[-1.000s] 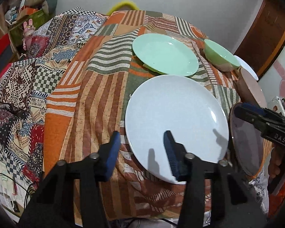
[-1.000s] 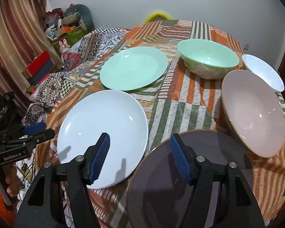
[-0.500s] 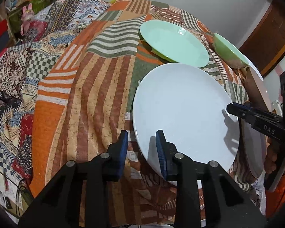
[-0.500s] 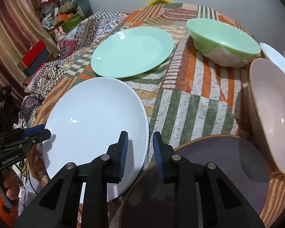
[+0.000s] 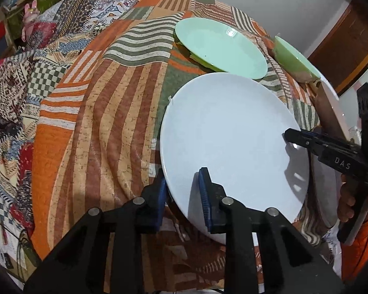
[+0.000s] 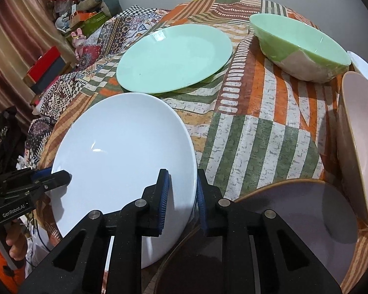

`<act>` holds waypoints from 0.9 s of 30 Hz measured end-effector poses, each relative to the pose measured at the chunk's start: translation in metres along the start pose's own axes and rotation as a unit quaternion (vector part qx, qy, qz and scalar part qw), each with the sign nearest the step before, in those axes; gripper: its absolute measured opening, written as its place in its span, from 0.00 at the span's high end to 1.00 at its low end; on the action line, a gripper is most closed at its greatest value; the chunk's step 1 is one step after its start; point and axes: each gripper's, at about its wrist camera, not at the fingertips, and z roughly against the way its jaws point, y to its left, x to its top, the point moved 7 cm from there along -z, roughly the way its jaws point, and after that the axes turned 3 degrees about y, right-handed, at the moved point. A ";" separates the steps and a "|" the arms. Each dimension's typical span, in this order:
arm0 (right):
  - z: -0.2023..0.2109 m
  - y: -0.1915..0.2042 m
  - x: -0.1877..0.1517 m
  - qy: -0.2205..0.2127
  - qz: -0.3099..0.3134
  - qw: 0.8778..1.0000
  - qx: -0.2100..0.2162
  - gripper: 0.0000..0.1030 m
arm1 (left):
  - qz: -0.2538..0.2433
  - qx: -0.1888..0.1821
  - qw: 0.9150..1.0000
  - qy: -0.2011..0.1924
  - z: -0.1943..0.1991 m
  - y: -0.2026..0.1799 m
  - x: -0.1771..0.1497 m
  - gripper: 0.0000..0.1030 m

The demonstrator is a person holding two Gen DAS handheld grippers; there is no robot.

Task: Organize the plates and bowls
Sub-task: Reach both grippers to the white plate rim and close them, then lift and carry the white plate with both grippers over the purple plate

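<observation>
Left wrist: tongs (image 5: 184,191) astride white plate (image 5: 233,134) rim.

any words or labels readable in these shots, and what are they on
"DAS": white letters on the right hand-held gripper, seen from the left wrist view.
"GenRobot.AI": white print on the left hand-held gripper, seen from the right wrist view.
The boxes by the far wall carry print too blurred to read.
</observation>
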 end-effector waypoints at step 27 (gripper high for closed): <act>0.069 0.007 -0.011 -0.079 -0.020 0.997 0.006 0.81 | -0.025 0.008 0.997 -0.076 0.074 -0.040 0.007 0.75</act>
